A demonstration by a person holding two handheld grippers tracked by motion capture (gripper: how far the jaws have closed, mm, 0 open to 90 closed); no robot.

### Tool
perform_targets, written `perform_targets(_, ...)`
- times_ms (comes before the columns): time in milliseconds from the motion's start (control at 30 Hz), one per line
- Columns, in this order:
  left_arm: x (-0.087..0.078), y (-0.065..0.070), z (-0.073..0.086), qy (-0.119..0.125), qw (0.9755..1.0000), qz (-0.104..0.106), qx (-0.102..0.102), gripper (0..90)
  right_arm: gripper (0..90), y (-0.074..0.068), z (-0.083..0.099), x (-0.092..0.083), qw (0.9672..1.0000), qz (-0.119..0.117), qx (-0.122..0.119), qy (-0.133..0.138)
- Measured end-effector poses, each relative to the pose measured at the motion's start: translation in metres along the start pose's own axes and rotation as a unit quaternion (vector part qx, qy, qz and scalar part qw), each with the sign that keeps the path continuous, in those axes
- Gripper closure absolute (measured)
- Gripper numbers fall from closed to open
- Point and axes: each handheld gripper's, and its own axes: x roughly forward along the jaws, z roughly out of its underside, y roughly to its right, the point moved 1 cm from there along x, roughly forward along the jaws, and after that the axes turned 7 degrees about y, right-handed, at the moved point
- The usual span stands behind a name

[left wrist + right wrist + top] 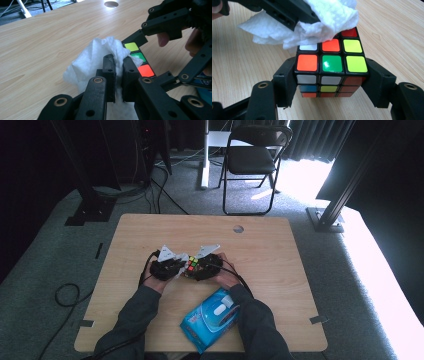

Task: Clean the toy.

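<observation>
**On the worktop: cube and tissue, both gripped**

At the middle of the worktop, two items are recorded between the person's hands.

Item 1. Cube, a colour puzzle with black edges. It is clamped by its two opposite sides in the right hand-held gripper, whose jaws are pressed flat against those sides. The upper face is turned to that gripper's camera: orange, green and yellow-green tiles are seen in the near row, white, orange and yellow-green in the next. White, blue, yellow and red tiles are seen on the front face. Whether the cube rests on the worktop or is held just above it cannot be told.

Item 2. Tissue, white and crumpled. It is pinched in the left hand-held gripper, whose jaws are closed nearly together on it. The bunched end is laid on the far part of the cube's upper face, where the far row of tiles is partly covered. In the left gripper view, three tiles, yellow-green, green and orange-red, are seen just beside the tissue.

Item 3. Wipes pack, blue with a white lid, lying flat at the near edge, between the person's forearms and apart from the cube.

Item 4. Chair, black, folding, placed on the carpet beyond the worktop.
</observation>
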Motion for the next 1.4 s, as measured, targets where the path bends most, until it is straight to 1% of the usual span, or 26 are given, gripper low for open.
perform_targets(167, 0.002, 0.008, -0.003, 0.001, 0.9998, 0.015, 0.010, 83.8, 34.4, 0.001, 0.000, 0.000, 1.0000, 0.000, 0.002, 0.003)
perform_targets(400, 0.007, 0.014, -0.008, 0.002, 0.9996, 0.024, 0.017, 83.8, 34.5, 0.001, 0.000, -0.001, 1.0000, 0.000, 0.005, 0.006)
perform_targets(600, 0.014, 0.019, -0.014, -0.001, 0.9990, 0.032, 0.032, 83.8, 34.4, 0.000, -0.001, -0.001, 1.0000, -0.004, 0.003, 0.007)
perform_targets(767, 0.022, 0.017, -0.019, -0.009, 0.9988, 0.025, 0.041, 83.8, 34.4, -0.001, -0.001, -0.001, 0.9999, -0.008, 0.000, 0.007)
perform_targets(867, 0.025, 0.014, -0.019, -0.008, 0.9992, 0.019, 0.035, 83.8, 34.4, -0.001, -0.001, -0.001, 0.9999, -0.009, -0.001, 0.007)
perform_targets(967, 0.026, 0.010, -0.019, -0.008, 0.9995, 0.010, 0.030, 83.8, 34.5, -0.001, -0.001, -0.001, 0.9999, -0.009, -0.001, 0.006)
perform_targets(1133, 0.023, 0.000, -0.017, -0.009, 0.9997, -0.010, 0.020, 83.7, 34.5, -0.001, 0.000, -0.001, 0.9999, -0.009, 0.001, 0.005)
perform_targets(1300, 0.017, -0.006, -0.014, -0.005, 0.9998, -0.017, 0.011, 83.8, 34.4, 0.000, 0.000, -0.001, 1.0000, -0.004, 0.004, 0.007)
perform_targets(1400, 0.013, -0.007, -0.012, -0.005, 0.9998, -0.017, 0.011, 83.8, 34.4, 0.001, 0.000, -0.001, 1.0000, -0.001, 0.005, 0.007)
